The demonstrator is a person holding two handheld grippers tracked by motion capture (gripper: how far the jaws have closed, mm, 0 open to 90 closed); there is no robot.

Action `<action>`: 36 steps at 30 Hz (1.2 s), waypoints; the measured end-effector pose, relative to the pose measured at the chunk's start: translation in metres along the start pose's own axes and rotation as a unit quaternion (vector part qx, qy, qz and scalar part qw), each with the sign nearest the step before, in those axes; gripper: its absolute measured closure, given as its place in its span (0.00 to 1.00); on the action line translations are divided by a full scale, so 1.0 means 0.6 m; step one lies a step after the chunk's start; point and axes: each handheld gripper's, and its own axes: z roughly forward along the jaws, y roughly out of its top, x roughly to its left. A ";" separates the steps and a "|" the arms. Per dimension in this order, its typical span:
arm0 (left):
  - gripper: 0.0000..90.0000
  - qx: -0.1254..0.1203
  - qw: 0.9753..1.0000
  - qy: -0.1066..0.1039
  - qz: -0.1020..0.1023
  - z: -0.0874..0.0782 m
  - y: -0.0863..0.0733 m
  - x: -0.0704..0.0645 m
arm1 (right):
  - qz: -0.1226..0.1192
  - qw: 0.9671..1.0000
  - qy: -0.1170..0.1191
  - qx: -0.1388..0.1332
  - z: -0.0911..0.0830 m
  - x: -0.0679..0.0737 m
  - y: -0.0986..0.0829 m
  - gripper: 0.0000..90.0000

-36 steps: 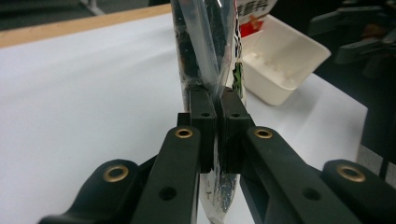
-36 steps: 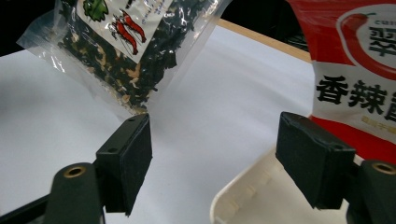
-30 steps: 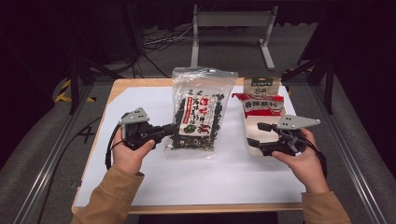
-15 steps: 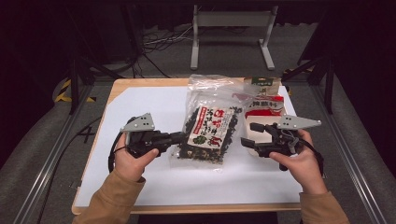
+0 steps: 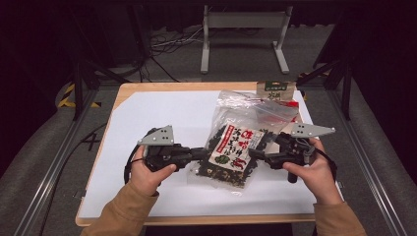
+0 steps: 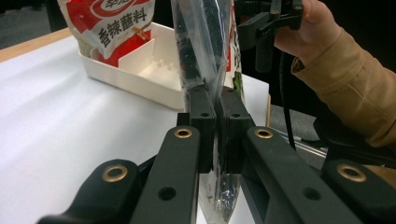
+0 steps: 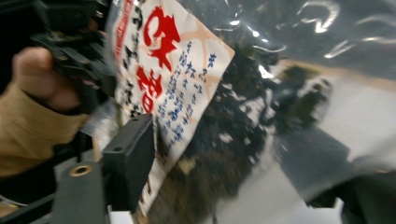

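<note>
A clear plastic bag of dark dried seaweed [image 5: 235,152] is being held above a white-topped table [image 5: 162,118] between two black grippers. The left gripper [image 5: 200,154] is meeting its left edge, the right gripper [image 5: 256,155] its right edge. A green packet [image 5: 275,91] is lying behind.

red snack bag [image 6: 112,28] top cut off, right claw [image 7: 233,186] far jaw perhaps blurred
</note>
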 end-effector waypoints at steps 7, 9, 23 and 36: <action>0.96 -0.001 1.000 0.012 0.002 0.004 -0.005 0.005 | -0.005 1.000 0.030 0.003 -0.006 0.004 0.005 0.61; 0.95 0.000 1.000 0.014 0.002 0.004 -0.006 0.005 | -0.006 0.999 0.038 0.002 -0.009 0.004 0.006 0.65; 0.90 0.002 1.000 0.027 0.003 0.006 -0.011 0.017 | -0.039 0.997 0.065 0.004 -0.022 0.035 0.025 0.84; 0.53 -0.002 0.999 0.051 0.001 -0.014 -0.015 0.034 | -0.073 0.997 0.039 0.010 -0.047 0.042 0.055 0.85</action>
